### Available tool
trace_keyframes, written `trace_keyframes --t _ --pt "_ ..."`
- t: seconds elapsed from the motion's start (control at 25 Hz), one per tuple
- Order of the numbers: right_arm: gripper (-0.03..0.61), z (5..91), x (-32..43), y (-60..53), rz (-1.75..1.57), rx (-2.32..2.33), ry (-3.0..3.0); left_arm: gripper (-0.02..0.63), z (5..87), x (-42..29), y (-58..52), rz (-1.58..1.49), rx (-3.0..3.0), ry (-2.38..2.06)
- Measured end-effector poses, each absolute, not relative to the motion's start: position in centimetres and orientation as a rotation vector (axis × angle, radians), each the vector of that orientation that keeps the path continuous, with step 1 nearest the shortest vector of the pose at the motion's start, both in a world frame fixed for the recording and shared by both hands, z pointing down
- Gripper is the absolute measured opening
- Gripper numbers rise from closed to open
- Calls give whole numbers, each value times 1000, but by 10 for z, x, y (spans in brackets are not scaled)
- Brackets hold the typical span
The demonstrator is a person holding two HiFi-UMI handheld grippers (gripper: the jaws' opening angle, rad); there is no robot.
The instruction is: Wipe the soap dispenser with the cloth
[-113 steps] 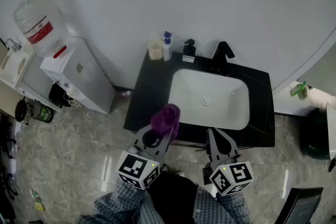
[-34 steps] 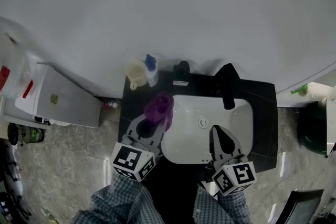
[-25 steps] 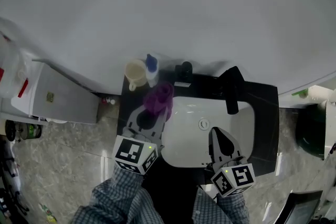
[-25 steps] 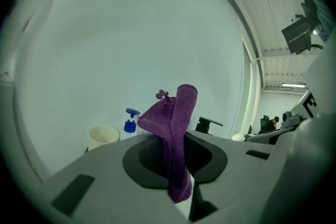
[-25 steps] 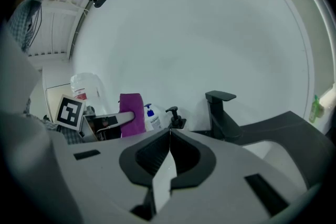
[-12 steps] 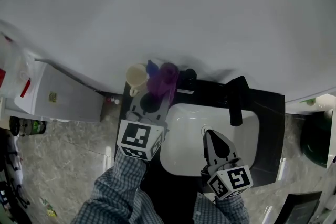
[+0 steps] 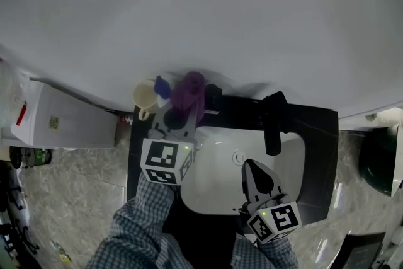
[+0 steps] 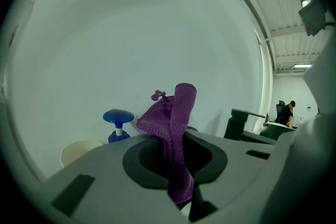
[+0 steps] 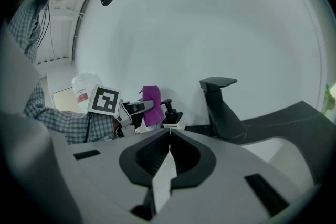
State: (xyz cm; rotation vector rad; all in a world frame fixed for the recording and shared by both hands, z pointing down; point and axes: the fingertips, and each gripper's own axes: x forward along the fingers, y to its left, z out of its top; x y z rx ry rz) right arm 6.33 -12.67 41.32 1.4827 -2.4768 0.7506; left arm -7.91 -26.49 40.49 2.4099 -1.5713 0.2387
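Head view: the left gripper (image 7: pixel 183 123) has the cloth (image 7: pixel 188 91) just at 9 o'clock of the dispenser (image 7: pixel 213 97). Left gripper view: jaws clamped on the cloth. Right gripper view: the right gripper (image 9: pixel 169 134) has its jaws together, empty, with the dispenser at 12 o'clock.

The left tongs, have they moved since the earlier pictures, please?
Yes: left tongs with cloth went from the counter's front edge to the dispenser at its back.

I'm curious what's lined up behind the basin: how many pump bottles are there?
2. A blue-topped pump bottle stands beside the cream cup at the back left of the counter; a black soap dispenser stands right of the purple cloth, which might hide another.
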Motion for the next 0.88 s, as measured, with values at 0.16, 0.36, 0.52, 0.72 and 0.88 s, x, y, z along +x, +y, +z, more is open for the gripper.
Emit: trace_keyframes --t 0.16,0.36,0.52,0.72,0.88 --pt "18 418 70 -128 763 1482 -2466 60 414 -86 -270 211 2375 -1592" --pt "18 425 72 -129 780 1473 -2461 60 440 -93 -274 377 2341 -1623" --pt "18 429 76 -129 795 1472 -2450 60 462 -84 -274 464 2350 -1600" --pt "18 435 83 -128 807 1481 -2432 60 473 -86 -275 446 2309 -1593" --pt "18 439 84 -126 817 1480 -2423 60 490 -90 -272 530 2273 -1593"
